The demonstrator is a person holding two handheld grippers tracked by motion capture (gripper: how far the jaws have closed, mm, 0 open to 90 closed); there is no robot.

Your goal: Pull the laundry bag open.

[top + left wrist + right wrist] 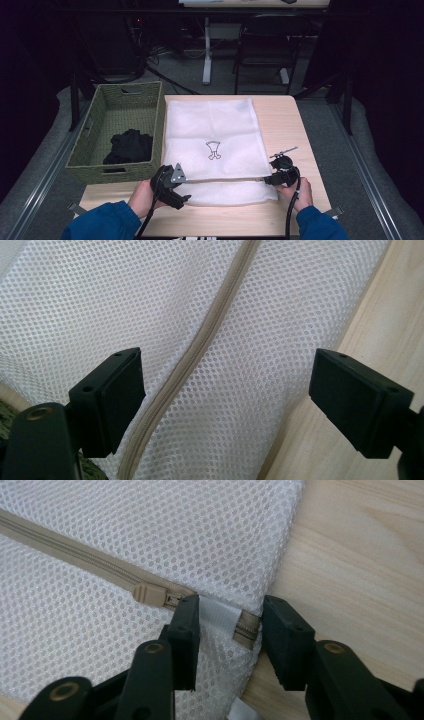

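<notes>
Left hand-held gripper [227, 395], jaws spread wide and released, hovers over the white mesh laundry bag [212, 135] on the desk [285, 120], its beige zipper [200, 355] between them. Right hand-held gripper [230, 622], partly spread, straddles the bag's corner tab [217, 616] beside the zipper pull [149, 594].

Most of the wooden table [305, 145] is covered by the white mesh bag [212, 135]. Bare strips of wood are left right of the bag, along its near edge, and as a narrow band beyond its far edge. Left of the bag, passage is blocked by the woven basket [90, 150], set just beside it, with dark cloth [129, 146] lying inside. The bag's near corners are taken up by the left gripper [172, 187] and the right gripper [280, 172]
</notes>
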